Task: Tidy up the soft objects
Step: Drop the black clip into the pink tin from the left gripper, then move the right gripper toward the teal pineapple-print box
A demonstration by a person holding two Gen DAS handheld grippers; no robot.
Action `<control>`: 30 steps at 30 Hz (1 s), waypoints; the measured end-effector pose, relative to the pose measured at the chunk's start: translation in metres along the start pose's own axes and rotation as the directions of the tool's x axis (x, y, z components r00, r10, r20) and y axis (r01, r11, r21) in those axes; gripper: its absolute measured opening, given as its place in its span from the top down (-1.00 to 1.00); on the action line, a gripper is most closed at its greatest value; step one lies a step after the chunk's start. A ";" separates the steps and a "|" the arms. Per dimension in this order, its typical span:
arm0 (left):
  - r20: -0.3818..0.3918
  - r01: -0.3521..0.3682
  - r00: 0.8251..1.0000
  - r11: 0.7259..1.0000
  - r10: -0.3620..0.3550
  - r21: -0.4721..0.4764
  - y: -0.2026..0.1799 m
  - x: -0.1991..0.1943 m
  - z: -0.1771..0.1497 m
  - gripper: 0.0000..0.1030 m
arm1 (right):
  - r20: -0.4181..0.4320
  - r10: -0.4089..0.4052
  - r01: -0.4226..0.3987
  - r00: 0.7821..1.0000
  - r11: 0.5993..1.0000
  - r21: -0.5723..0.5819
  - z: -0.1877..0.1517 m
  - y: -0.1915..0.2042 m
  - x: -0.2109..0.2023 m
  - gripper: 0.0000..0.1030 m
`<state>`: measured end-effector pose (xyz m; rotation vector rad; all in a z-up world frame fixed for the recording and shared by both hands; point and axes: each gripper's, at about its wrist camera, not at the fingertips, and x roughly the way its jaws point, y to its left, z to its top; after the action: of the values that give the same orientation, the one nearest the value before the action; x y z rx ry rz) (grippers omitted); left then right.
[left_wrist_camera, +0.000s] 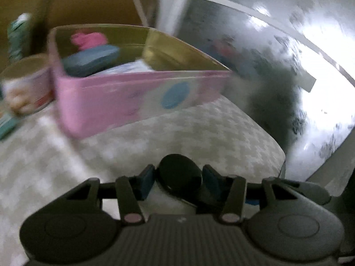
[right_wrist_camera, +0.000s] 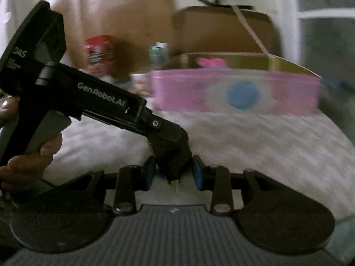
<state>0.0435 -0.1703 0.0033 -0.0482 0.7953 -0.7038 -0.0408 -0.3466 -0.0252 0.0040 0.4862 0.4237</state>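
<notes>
The pink tin (left_wrist_camera: 124, 97) already holds several soft things: a pink plush piece (left_wrist_camera: 88, 40), a blue-grey pad (left_wrist_camera: 93, 61) and something pale with blue print (left_wrist_camera: 128, 68) beneath them. At least part of the sorting looks done, though the frames are too blurred to show how many loose items remain on the pale checked cover (left_wrist_camera: 177, 133).

The left gripper (left_wrist_camera: 178, 177) sits short of the tin, which lies ahead and a little to its left. Its jaws are narrow, pressed on a dark round object (left_wrist_camera: 179, 174) with a pale body beneath.

In the right wrist view, the right gripper (right_wrist_camera: 174, 174) stands at a narrow gap with the left gripper's nose reaching between its fingers. Whether its pads grip anything cannot be told. The tin sits ahead and to its right. A hand (right_wrist_camera: 33, 155) grasps the left tool's handle, tilting it downward.
</notes>
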 end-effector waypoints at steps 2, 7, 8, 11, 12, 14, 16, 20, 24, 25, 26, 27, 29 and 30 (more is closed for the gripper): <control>-0.007 0.001 1.000 1.000 -0.001 0.028 -0.013 0.009 0.004 0.08 | 0.012 -0.034 0.034 0.999 0.999 0.025 -0.003 -0.012 -0.006 0.26; 0.067 0.056 0.996 0.998 -0.057 0.017 -0.020 0.002 0.029 0.09 | 0.099 -0.082 0.077 0.992 0.996 0.048 -0.002 -0.028 -0.020 0.27; 0.100 0.061 0.993 0.998 -0.064 0.026 -0.023 -0.004 0.037 0.09 | 0.138 -0.097 0.094 0.986 0.995 0.026 0.001 -0.026 -0.023 0.27; 0.171 0.028 0.984 0.997 -0.039 0.065 -0.032 -0.012 0.063 0.06 | 0.245 -0.135 0.147 0.960 0.989 -0.031 0.018 -0.023 -0.027 0.27; 0.191 0.008 0.981 0.997 -0.022 0.073 -0.033 -0.012 0.072 0.05 | 0.269 -0.140 0.155 0.953 0.987 -0.038 0.024 -0.024 -0.025 0.27; 0.222 -0.021 0.975 0.997 0.004 0.072 -0.032 -0.008 0.091 0.03 | 0.303 -0.141 0.162 0.943 0.986 -0.046 0.042 -0.030 -0.017 0.27; 0.234 -0.047 0.972 0.997 0.032 0.060 -0.024 0.002 0.108 0.02 | 0.328 -0.129 0.150 0.936 0.988 -0.039 0.056 -0.039 -0.006 0.27; 0.199 -0.133 0.972 0.991 0.125 0.026 -0.007 0.032 0.128 -0.21 | 0.309 -0.123 0.132 0.943 0.991 -0.010 0.081 -0.062 0.031 0.26; 0.201 -0.143 0.970 0.990 0.138 0.008 0.001 0.027 0.119 -0.23 | 0.253 -0.160 0.160 0.954 0.987 0.021 0.088 -0.067 0.059 0.25; 0.225 -0.144 0.965 0.989 0.136 0.021 0.000 0.018 0.113 -0.28 | 0.252 -0.154 0.148 0.955 0.988 0.044 0.085 -0.068 0.055 0.25; 0.245 -0.151 0.959 0.988 0.139 0.032 0.000 0.010 0.108 -0.31 | 0.267 -0.146 0.133 0.953 0.989 0.068 0.081 -0.069 0.048 0.24; 0.267 -0.156 0.953 0.987 0.140 0.039 0.003 0.000 0.102 -0.31 | 0.279 -0.145 0.126 0.949 0.988 0.085 0.076 -0.068 0.041 0.23; 0.280 -0.147 0.951 0.989 0.131 0.037 0.009 -0.017 0.086 -0.31 | 0.294 -0.145 0.116 0.945 0.987 0.115 0.067 -0.066 0.028 0.23; 0.277 -0.137 0.953 0.990 0.123 0.031 0.014 -0.025 0.077 -0.31 | 0.297 -0.139 0.103 0.945 0.986 0.131 0.064 -0.065 0.024 0.23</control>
<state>0.0905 -0.1614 0.0700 -0.0468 0.5094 -0.5761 0.0331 -0.3904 0.0135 0.1480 0.2022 0.2669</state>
